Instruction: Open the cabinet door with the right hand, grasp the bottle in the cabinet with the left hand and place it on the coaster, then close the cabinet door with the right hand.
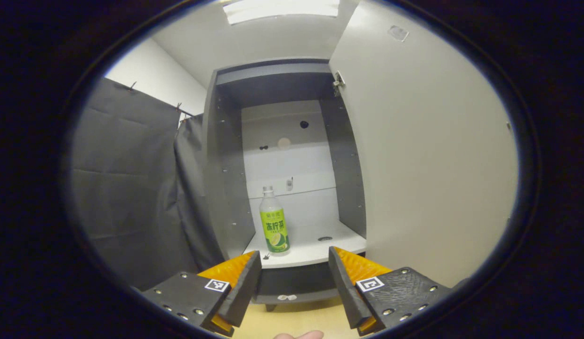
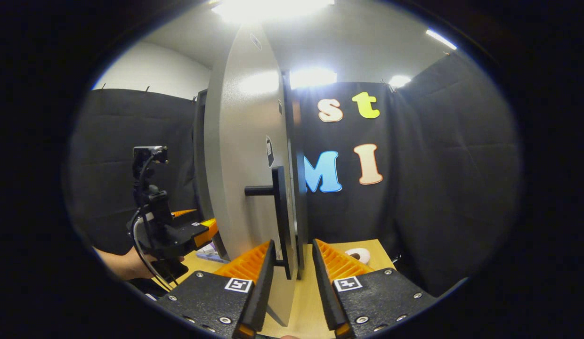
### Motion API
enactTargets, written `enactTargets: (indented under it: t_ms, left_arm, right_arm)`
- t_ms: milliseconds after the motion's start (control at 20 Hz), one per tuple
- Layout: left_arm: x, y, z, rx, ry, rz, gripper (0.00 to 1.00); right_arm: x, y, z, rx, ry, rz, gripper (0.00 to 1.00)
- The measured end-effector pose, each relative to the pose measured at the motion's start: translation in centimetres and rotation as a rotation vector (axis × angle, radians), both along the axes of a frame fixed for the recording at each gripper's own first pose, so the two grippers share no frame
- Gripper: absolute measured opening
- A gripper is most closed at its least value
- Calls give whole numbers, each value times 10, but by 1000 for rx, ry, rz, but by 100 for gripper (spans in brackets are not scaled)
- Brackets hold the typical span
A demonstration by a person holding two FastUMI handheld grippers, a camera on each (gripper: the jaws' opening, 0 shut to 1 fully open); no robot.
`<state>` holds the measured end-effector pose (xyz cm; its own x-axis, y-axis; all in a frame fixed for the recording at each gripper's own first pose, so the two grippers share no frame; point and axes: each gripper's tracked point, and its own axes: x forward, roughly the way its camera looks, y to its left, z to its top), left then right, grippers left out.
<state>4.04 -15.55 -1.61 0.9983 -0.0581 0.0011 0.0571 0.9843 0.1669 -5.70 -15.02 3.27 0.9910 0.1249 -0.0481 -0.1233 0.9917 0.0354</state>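
Observation:
A clear bottle (image 1: 274, 221) with a green label and white cap stands upright on the white shelf (image 1: 320, 249) of the open grey cabinet, near its left wall. My left gripper (image 1: 295, 256) is open, short of the shelf's front edge and a little to the right of the bottle. The cabinet door (image 1: 428, 165) is swung wide open on the right. In the right gripper view the door (image 2: 240, 165) stands nearly edge-on. The lower end of its black bar handle (image 2: 279, 212) lies between the fingers of my open right gripper (image 2: 293, 249), close to the left finger.
A hand (image 2: 127, 263) holds the left gripper (image 2: 205, 230) beyond the door, in front of the cabinet. A white round thing (image 2: 359, 254) lies on the wooden table (image 2: 377, 247) to the right of the door. Black cloth walls close in on both sides.

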Motion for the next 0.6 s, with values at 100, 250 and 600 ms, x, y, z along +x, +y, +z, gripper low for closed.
enactTargets:
  t_ms: [100, 250, 600]
  left_arm:
    - [36, 8, 1, -15, -10, -6, 84]
    - [88, 17, -5, -27, -6, -19, 83]
    - [188, 43, -31, -42, -3, 1, 82]
  right_arm:
    - [-4, -11, 11, -34, -45, -58, 58]
    - [-12, -34, 21, -61, -93, -179, 82]
    - [-57, -114, 40, 55, -196, -616, 95]
